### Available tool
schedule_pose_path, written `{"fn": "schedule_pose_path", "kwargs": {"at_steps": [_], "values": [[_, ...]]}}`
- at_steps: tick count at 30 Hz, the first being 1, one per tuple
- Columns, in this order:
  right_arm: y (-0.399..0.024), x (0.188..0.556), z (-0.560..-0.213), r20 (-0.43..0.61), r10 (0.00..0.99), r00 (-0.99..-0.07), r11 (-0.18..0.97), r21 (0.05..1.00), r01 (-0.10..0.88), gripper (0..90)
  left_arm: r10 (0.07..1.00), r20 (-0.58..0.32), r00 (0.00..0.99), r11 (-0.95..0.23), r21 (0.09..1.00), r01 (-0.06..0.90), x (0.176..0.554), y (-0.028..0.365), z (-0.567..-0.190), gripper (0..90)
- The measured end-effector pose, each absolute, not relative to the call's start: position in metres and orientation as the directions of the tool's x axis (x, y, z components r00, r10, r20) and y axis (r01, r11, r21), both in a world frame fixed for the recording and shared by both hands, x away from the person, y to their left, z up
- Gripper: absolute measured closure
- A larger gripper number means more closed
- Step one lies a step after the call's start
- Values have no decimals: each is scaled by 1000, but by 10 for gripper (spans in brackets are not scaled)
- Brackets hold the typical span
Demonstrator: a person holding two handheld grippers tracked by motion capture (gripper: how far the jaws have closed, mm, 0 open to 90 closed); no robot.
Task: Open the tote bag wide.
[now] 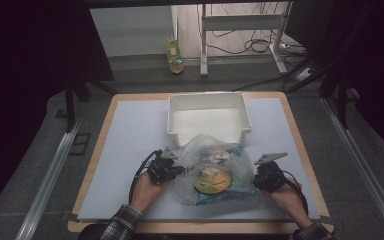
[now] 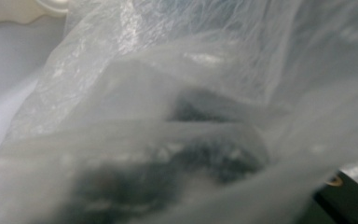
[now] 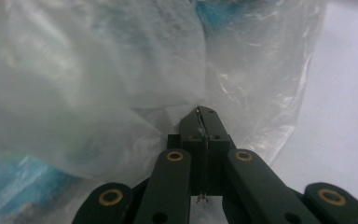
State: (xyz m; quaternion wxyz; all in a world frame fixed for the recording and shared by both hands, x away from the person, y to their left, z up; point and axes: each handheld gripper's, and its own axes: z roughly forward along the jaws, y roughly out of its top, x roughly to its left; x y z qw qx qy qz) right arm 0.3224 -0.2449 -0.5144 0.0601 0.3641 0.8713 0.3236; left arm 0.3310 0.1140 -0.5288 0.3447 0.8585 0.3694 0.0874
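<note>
So the clear plastic bag with snack packets inside sits on the table mat, right in front of the white bin. The left gripper is pinched tight on the bag's left edge, and the right gripper is clamped on its right edge.

In the left gripper view, the crumpled translucent plastic bag veils the left gripper's black jaws, reducing them to blurred dark shapes. The printing on the blue packet with the round yellow-green label inside the bag is too small to read. The person's forearms are cut off by the bottom edge of the high view.
</note>
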Motion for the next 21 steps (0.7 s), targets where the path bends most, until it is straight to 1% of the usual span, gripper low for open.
{"fn": "schedule_pose_path", "kwargs": {"at_steps": [2, 5, 7, 9, 10, 12, 16, 21], "values": [[-247, 317, -515, 131, 674, -727, 526, 605, 597, 888, 700, -96, 707, -490, 655, 575, 333, 115, -530, 873], [-249, 308, -515, 134, 673, -727, 528, 601, 600, 888, 707, -103, 699, -479, 658, 581, 335, 118, -531, 873], [-253, 295, -514, 137, 661, -738, 541, 593, 595, 888, 713, -107, 693, -468, 663, 584, 336, 121, -530, 872], [-254, 291, -513, 128, 661, -740, 548, 591, 592, 888, 707, -119, 697, -461, 671, 581, 335, 123, -527, 864], [-258, 287, -509, 112, 664, -739, 544, 606, 581, 887, 697, -114, 708, -459, 687, 564, 331, 123, -520, 858], [-262, 287, -502, 123, 666, -735, 525, 623, 580, 887, 691, -111, 715, -453, 704, 547, 327, 125, -512, 850], [-270, 287, -479, 138, 663, -736, 483, 672, 561, 886, 672, -114, 732, -432, 742, 513, 316, 128, -497, 842], [-269, 275, -446, 136, 641, -756, 467, 712, 524, 885, 653, -107, 749, -433, 759, 486, 305, 128, -490, 833]]}}
